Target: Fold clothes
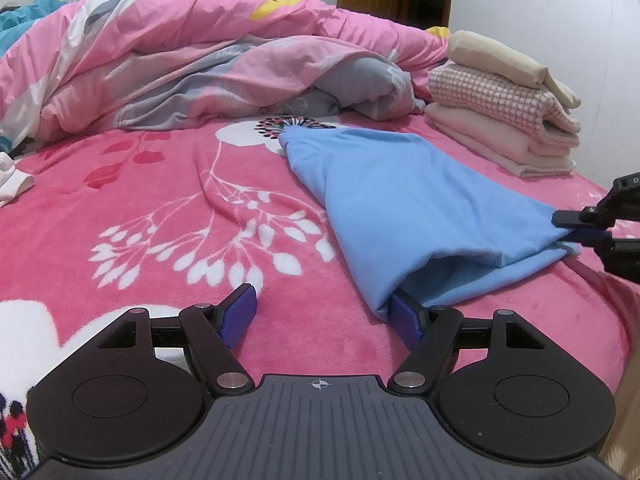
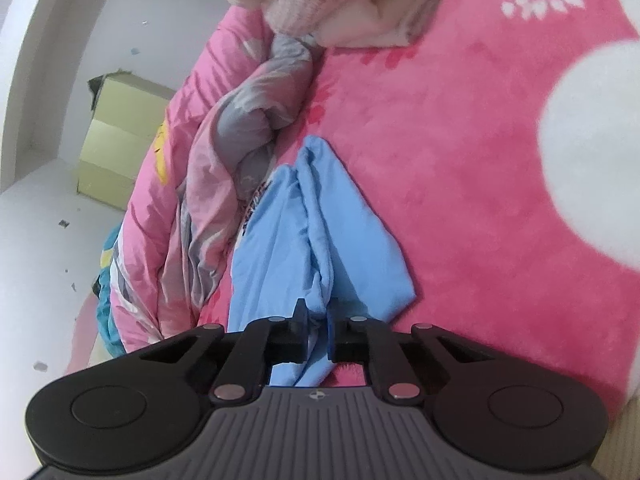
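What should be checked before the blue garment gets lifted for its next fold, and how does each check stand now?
1. Right tool closed on the blue garment: ok, cloth is pinched between its pads.
2. Left tool gripping the garment: not ok, it stands open; the cloth's near corner only drapes over one finger.
3. Garment flat: not ok, bunched into lengthwise folds in the right wrist view.
4. Folded stack clear of the garment: ok, apart, near the far corner.
5. Crumpled quilt clear: cannot tell, the garment's far tip lies close to it.
6. Blanket beside the garment free for laying out: ok.
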Motion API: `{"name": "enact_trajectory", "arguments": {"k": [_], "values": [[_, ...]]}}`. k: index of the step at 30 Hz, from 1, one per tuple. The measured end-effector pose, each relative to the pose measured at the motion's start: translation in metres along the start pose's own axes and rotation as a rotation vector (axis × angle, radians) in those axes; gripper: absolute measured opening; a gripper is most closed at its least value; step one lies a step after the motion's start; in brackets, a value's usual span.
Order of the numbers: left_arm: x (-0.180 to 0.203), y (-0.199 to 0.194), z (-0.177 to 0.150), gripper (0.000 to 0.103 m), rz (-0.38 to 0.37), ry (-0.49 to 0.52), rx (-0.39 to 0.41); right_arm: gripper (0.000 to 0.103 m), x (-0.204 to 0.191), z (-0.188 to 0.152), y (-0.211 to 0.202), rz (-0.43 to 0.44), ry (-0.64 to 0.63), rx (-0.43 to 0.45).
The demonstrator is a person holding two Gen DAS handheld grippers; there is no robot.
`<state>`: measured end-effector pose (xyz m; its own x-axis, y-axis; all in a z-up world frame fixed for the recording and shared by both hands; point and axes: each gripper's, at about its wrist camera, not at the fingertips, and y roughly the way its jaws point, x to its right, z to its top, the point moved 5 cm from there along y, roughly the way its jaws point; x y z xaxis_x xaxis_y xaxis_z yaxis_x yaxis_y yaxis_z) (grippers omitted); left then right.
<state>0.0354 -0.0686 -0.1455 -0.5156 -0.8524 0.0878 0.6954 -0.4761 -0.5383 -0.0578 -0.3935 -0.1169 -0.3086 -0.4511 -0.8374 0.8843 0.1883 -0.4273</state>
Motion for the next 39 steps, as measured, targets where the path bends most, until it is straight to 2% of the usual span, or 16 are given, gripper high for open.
{"name": "enact_trajectory", "arguments": {"k": [6, 19, 31, 39], "values": [[0.003, -0.001, 0.001, 0.073, 0.018, 0.014, -0.001, 0.006, -0.011, 0.003, -0.007, 0.014, -0.066, 0.036], [0.008, -0.003, 0.001, 0.073, 0.047, 0.040, 0.006, 0.005, -0.024, 0.017, -0.021, 0.055, -0.101, 0.110], [0.014, -0.007, 0.003, 0.073, 0.069, 0.079, 0.014, 0.005, -0.012, 0.022, -0.026, 0.070, -0.058, 0.117], [0.011, -0.007, 0.003, 0.073, 0.062, 0.062, 0.002, 0.005, 0.014, 0.016, -0.025, 0.029, 0.016, 0.096]]}}
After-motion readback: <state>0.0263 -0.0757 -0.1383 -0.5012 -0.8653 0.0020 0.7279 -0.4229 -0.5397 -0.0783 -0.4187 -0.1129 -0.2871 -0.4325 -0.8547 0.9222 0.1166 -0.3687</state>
